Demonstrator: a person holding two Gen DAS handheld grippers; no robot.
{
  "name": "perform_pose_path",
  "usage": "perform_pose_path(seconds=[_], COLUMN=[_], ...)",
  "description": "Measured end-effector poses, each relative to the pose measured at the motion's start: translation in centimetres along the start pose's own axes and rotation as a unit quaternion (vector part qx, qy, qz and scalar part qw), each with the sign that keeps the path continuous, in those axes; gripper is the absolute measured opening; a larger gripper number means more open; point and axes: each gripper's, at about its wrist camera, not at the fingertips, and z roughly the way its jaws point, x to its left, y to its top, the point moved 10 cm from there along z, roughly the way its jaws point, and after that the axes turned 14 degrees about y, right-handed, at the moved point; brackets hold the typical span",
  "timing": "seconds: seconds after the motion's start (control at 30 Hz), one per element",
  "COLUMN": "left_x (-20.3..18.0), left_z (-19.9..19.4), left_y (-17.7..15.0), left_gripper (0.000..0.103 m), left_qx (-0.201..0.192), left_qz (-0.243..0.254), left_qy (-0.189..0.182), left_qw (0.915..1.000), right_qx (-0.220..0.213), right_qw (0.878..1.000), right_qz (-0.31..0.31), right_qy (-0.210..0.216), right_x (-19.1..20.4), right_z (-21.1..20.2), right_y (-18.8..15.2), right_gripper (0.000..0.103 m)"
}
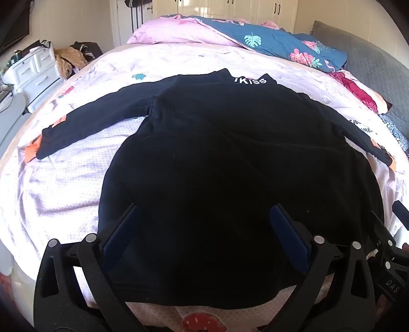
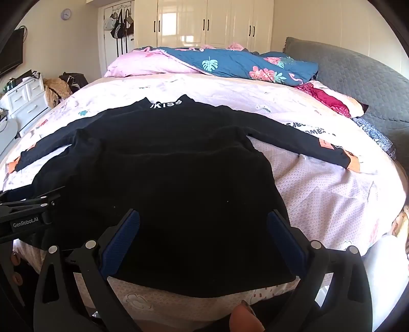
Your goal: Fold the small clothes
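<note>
A small black long-sleeved top point(image 1: 217, 153) lies flat on the pink bedspread point(image 1: 71, 173), collar with white lettering at the far end, both sleeves spread out to the sides. It also shows in the right wrist view point(image 2: 173, 173). My left gripper point(image 1: 204, 212) is open, its blue-padded fingers wide apart over the top's near hem, on its left half. My right gripper point(image 2: 203, 217) is open too, over the hem's right half. Each gripper shows at the edge of the other's view: the right one point(image 1: 393, 242) and the left one point(image 2: 28, 214).
A folded blue floral quilt point(image 2: 237, 65) and pink pillow point(image 2: 143, 65) lie at the bed's far end. A grey padded headboard point(image 2: 358, 76) runs along the right. White drawers point(image 2: 25, 97) and a pile of clothes stand at the left. White wardrobes point(image 2: 204, 23) stand behind.
</note>
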Motion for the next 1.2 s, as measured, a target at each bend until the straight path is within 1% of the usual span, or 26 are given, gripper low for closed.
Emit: perform_pose_path(seconds=[1.2], left_x=[0.15], left_z=[-0.16], left_y=[-0.11], left_gripper=[0.095], left_qx=[0.002], left_qz=[0.000], left_qy=[0.000], left_qw=[1.0000], right_qx=[0.004], right_qw=[1.000], right_qz=[-0.006], right_qy=[-0.006], right_x=[0.00], right_z=[-0.12], right_y=[0.03], right_gripper=[0.099])
